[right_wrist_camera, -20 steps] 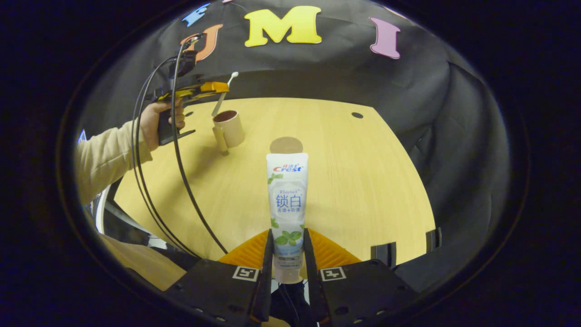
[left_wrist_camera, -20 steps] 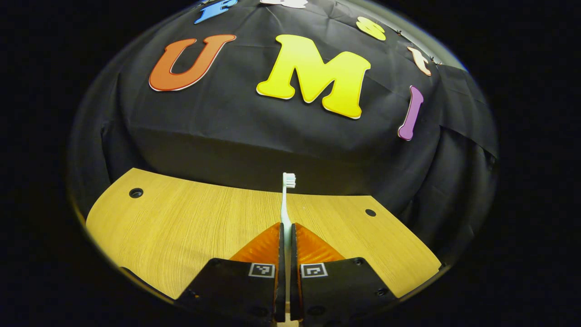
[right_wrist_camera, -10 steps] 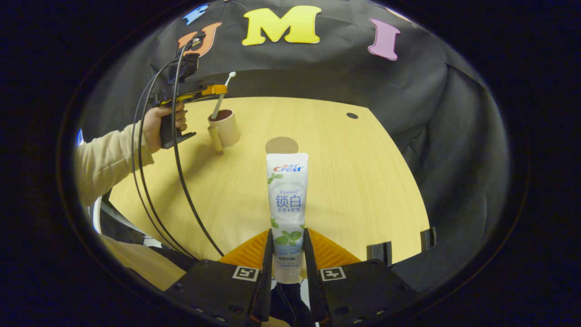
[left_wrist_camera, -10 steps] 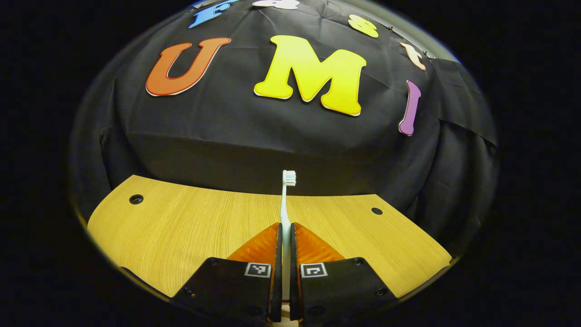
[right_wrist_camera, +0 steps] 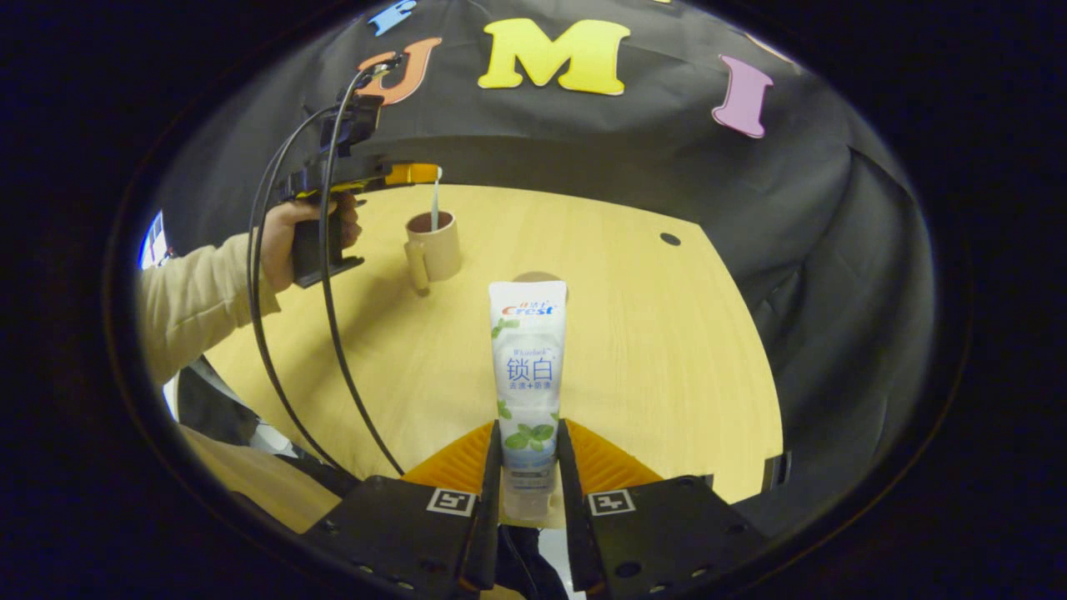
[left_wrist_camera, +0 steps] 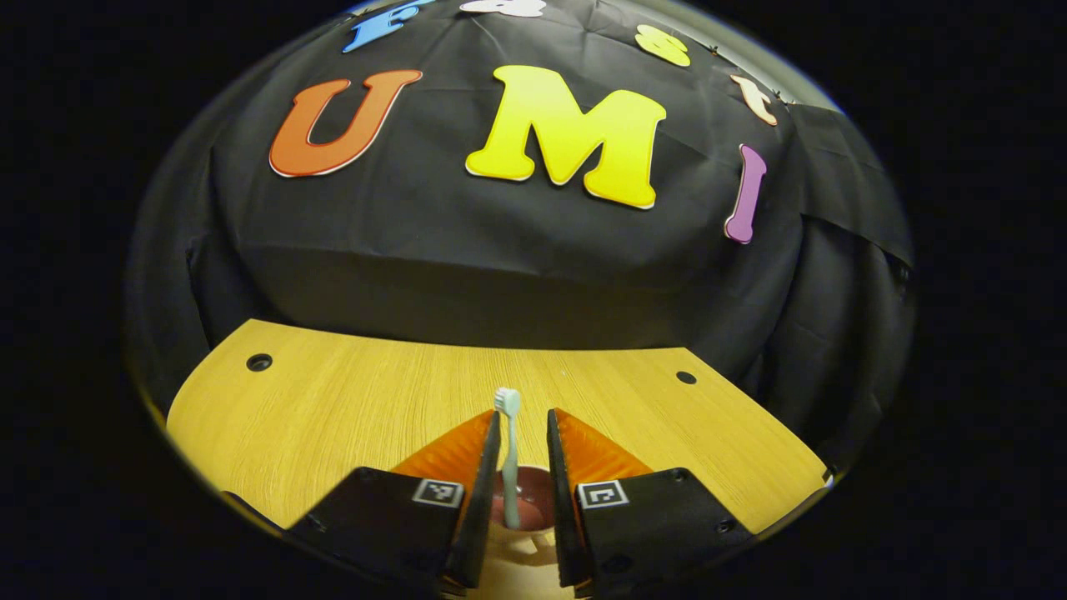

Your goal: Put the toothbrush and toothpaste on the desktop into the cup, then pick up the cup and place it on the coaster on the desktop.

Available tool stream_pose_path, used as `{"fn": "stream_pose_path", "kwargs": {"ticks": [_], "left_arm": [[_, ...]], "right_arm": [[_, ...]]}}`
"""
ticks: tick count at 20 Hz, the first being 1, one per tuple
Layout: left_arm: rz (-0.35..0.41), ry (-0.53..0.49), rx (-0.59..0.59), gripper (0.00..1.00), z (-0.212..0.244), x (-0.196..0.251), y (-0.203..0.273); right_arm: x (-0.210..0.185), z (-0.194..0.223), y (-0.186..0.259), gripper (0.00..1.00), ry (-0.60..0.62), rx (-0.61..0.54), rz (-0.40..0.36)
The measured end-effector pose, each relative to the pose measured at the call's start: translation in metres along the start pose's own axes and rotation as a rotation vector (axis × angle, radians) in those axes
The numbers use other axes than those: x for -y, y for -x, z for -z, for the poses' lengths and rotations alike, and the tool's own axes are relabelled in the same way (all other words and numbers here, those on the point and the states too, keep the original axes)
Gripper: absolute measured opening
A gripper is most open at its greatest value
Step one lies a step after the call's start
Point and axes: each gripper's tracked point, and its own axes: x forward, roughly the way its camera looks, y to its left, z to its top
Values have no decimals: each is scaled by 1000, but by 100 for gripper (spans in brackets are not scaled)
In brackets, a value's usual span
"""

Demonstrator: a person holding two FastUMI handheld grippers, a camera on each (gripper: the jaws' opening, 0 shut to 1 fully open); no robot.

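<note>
Looking at surface: wooden desktop (right_wrist_camera: 633, 333), light grain, runs across the middle of the right gripper view; two round holes near its far edge in the left gripper view.
Room: black cloth wall (left_wrist_camera: 467, 250) behind the desktop in both views, hanging down to the far edge.
Cup: tan cup (right_wrist_camera: 436, 243) upper left of centre in the right gripper view, upright on the desktop, handle toward the camera; in the left gripper view its dark mouth sits at bottom centre, between the fingers.
Toothbrush: toothbrush (left_wrist_camera: 507, 462) stands in the cup, long axis near vertical, bristle head up, handle end down inside the mouth. In the right gripper view it shows as a thin pale stick rising from the cup to just under the left gripper's tips.
Left gripper: left gripper (left_wrist_camera: 522, 425) jaws parted, a gap on each side of the brush, not clamping it. Seen from the right gripper view at upper left, held by a hand (right_wrist_camera: 288, 237) in a beige sleeve, directly above the cup.
Toothpaste: toothpaste (right_wrist_camera: 527, 367) tube at centre of the right gripper view, long axis along the fingers, cap end back between them, flat crimped end pointing away toward the cup.
Right gripper: right gripper (right_wrist_camera: 528, 454) clamped on the tube near its cap end, both fingers pressing its sides, held above the desktop.
Coaster: round brown coaster (right_wrist_camera: 533, 277) on the desktop just beyond the tube's far end, mostly hidden by it, right of the cup and apart from it.
</note>
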Motion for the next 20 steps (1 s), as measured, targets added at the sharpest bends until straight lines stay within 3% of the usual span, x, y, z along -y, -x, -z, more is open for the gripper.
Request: {"fn": "stream_pose_path", "kwargs": {"ticks": [1,2,3,6,7,14,20], "left_arm": [[-5,2,4,51,-1,-3,8],[-9,-2,8,40,-4,-3,17],[-15,-8,10,54,-5,-6,26],[-66,-12,16,72,-9,-21,51],[-90,-16,25,83,-12,-27,62],[-258,-8,72,85,-28,-71,131],[-321,10,34,85,-14,-91,173]], "right_arm": [[-4,-11,-3,34,3,17,-12],[-9,-22,-7,34,5,37,-26],[-16,-33,-12,34,8,50,-44],[-45,-68,-32,34,18,83,-116],[-54,-80,-37,34,31,99,-130],[-113,-171,-86,34,61,184,-235],[-140,-234,-136,36,0,211,-227]]}}
